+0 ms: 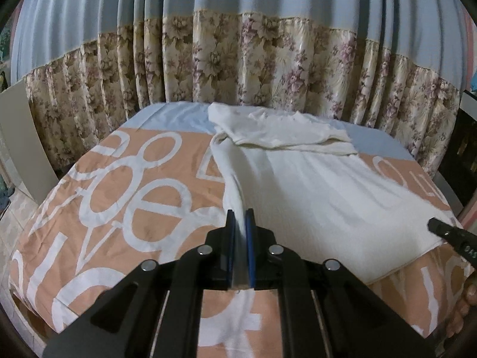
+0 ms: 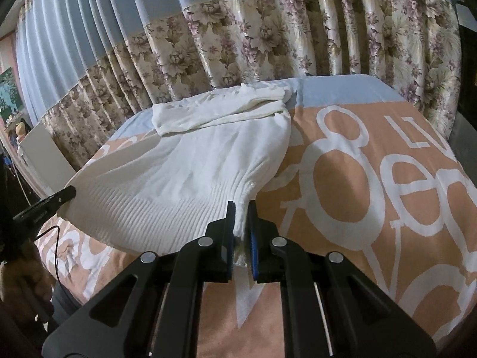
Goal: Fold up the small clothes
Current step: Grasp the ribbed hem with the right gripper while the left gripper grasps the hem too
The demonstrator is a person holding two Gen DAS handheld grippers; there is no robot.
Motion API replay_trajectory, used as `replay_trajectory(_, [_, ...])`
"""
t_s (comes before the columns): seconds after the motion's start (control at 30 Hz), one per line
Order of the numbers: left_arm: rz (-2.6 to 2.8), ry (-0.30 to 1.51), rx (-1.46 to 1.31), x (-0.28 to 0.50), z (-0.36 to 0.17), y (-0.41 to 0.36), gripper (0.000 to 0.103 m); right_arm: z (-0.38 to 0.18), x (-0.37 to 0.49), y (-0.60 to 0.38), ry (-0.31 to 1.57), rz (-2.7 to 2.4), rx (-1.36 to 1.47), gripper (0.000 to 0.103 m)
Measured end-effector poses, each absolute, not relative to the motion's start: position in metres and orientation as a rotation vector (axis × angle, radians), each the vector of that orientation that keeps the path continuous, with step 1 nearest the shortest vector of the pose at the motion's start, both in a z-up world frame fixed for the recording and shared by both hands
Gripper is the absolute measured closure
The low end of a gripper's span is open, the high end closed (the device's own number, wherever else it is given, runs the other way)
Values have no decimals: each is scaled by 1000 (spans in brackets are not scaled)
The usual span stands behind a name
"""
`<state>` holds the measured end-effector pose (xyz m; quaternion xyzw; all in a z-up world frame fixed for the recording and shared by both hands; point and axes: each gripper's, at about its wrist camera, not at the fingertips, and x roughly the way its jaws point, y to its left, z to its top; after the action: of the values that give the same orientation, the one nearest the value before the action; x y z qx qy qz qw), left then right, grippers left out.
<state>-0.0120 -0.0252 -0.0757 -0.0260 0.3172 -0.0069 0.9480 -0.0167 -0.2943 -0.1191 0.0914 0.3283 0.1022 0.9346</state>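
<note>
Pleated floral curtain (image 1: 238, 68) behind; tabletop under peach lettered cloth (image 1: 125, 208). White knit garment (image 1: 313, 197) spread there, sleeves folded across far end. Left tongs (image 1: 240, 223) pinch near-left hem corner, right tongs (image 2: 241, 217) near-right corner. Advice: lift evenly, keep hem taut, carry toward sleeves.
</note>
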Motion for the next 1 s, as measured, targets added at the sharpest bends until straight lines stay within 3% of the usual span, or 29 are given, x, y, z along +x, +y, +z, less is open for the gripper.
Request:
replay_trajectory(0.33, [-11, 604, 34, -5, -69, -70, 96, -120, -9, -301, 678, 222, 199, 94])
replay_trajectory(0.67, [-27, 580, 19, 5, -58, -66, 96, -116, -8, -305, 664, 221, 219, 94])
replay_trajectory(1.0, [-27, 512, -50, 31, -11, -36, 96, -74, -9, -303, 564, 220, 263, 94])
